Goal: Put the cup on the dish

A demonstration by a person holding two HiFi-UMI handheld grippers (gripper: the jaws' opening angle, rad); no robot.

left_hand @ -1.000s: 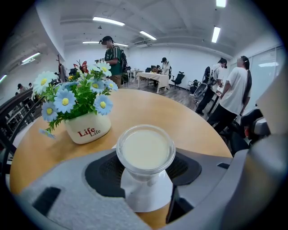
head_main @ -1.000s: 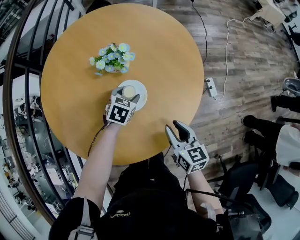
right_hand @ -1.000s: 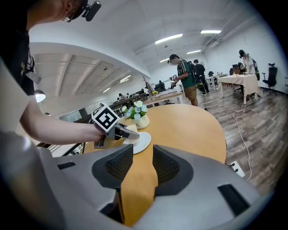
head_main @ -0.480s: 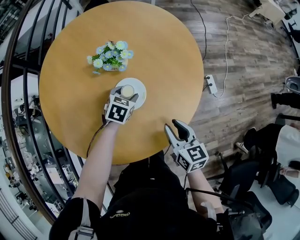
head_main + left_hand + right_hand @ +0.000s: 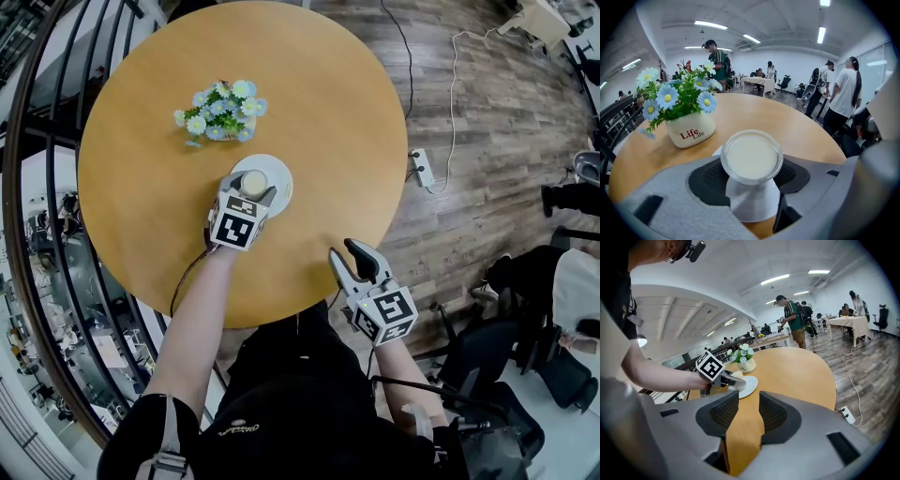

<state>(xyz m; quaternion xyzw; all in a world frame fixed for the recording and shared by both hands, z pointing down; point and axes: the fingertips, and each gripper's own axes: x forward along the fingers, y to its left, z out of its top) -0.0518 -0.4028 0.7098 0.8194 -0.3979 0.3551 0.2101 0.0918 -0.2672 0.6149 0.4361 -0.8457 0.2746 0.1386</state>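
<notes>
A clear cup (image 5: 255, 180) of milky liquid stands on a white dish (image 5: 280, 174) near the middle of the round wooden table (image 5: 328, 112). My left gripper (image 5: 251, 191) is shut on the cup, one pad on each side of it. In the left gripper view the cup (image 5: 751, 157) sits between the dark pads (image 5: 711, 176), with the dish (image 5: 752, 208) under it. My right gripper (image 5: 352, 260) hangs over the table's near edge, open and empty. In the right gripper view its jaws (image 5: 749, 411) frame bare tabletop, and the dish (image 5: 750, 384) lies beyond them.
A white pot of blue and white flowers (image 5: 221, 114) stands just beyond the dish, also close in the left gripper view (image 5: 689, 131). A dark railing (image 5: 37, 187) curves along the table's left. A power strip (image 5: 424, 174) lies on the wood floor at right.
</notes>
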